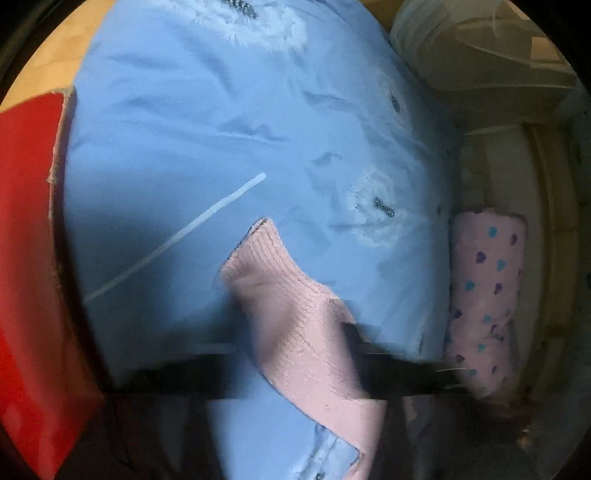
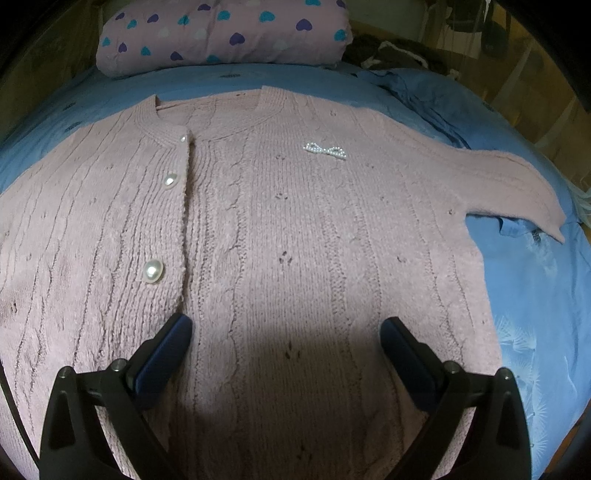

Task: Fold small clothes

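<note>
Pink cardigan (image 2: pixel 280 236) spread flat on blue bedspread (image 2: pixel 535 295), heart-print roll (image 2: pixel 225 33) behind. Right tongs (image 2: pixel 286 325) spread wide above it, empty. Left tongs (image 1: pixel 314 369) blurred, pinching pink sleeve (image 1: pixel 295 314).

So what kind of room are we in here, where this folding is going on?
Most likely a bedroom. The pink knit cardigan lies spread on a bed's blue cover printed with dandelions, and a pillow-like roll in heart-print fabric lies along its far edge.
</note>
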